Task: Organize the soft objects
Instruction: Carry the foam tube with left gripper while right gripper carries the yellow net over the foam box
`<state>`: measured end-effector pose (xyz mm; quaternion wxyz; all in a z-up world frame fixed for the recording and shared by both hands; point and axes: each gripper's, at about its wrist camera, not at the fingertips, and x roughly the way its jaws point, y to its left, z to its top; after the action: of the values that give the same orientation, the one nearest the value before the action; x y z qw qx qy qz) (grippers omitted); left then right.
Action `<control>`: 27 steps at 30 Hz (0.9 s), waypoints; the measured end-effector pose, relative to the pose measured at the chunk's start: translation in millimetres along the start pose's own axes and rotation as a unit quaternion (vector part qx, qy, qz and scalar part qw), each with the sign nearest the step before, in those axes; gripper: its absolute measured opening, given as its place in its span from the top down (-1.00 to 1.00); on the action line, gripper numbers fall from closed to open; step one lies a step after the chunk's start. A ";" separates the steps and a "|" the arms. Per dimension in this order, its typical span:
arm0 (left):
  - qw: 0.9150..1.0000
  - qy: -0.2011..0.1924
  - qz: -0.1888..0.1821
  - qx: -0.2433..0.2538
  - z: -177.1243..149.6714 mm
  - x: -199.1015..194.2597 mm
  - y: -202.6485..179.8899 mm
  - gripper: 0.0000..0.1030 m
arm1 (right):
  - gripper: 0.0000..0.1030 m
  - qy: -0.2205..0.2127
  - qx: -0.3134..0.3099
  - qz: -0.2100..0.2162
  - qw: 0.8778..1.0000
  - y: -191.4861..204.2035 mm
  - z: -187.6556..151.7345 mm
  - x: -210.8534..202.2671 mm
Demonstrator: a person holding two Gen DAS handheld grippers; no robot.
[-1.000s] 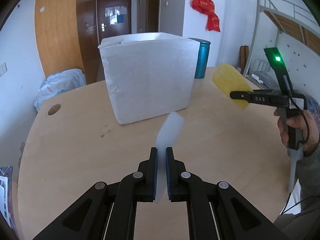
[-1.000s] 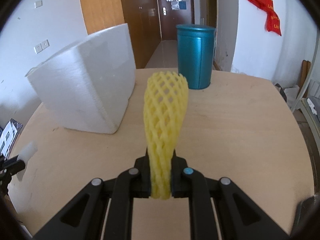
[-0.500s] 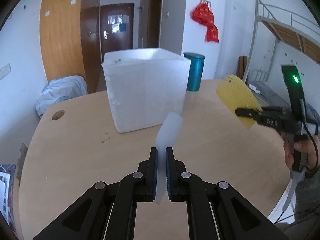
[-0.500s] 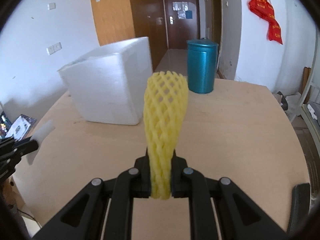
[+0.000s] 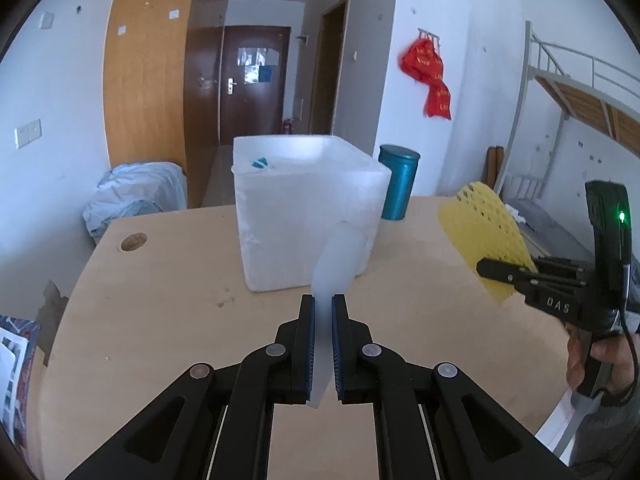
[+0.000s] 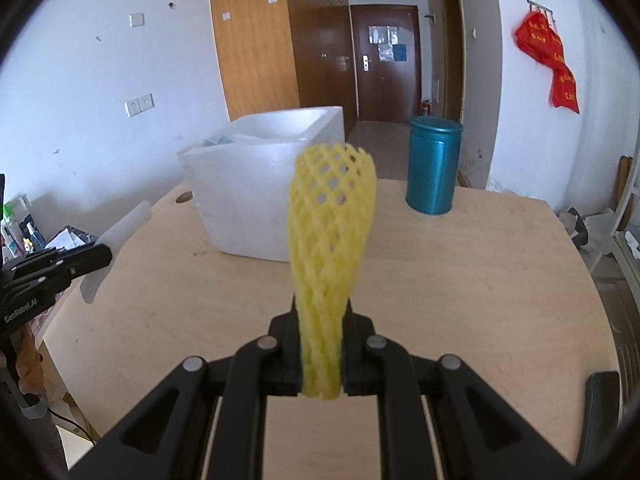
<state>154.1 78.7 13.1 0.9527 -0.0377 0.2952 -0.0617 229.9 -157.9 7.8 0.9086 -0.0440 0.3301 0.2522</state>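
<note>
The yellow foam net sleeve (image 6: 330, 240) stands lengthwise out of the right gripper (image 6: 322, 336), its long axis running forward and up, open flared end away from the fingers — jaws clamped on its narrow lower end. The white foam strip (image 5: 334, 264) is pinched the same way in the left gripper (image 5: 322, 320), jaws pressed nearly together on it, its free end tilted up and slightly right. Both are held above the wooden table (image 5: 168, 288). Ahead stands the open white foam box (image 5: 304, 208), with a teal canister (image 6: 434, 164) just beyond its right corner.
</note>
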 end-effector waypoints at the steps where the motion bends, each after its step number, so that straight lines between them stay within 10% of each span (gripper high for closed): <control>1: 1.000 -0.004 0.001 -0.002 0.9 -0.9 0.3 0.84 | 0.69 -0.002 0.000 0.002 1.000 0.9 -0.3 -1.7; 27: 0.997 -0.071 -0.010 -0.035 43.1 -12.8 0.3 0.84 | 0.69 -0.067 -0.034 0.055 0.996 36.4 42.3 -15.4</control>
<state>168.1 82.3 55.7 0.9687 -0.0779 0.2284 -0.0582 226.5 -122.4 53.4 0.9114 -0.0398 0.2618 0.3149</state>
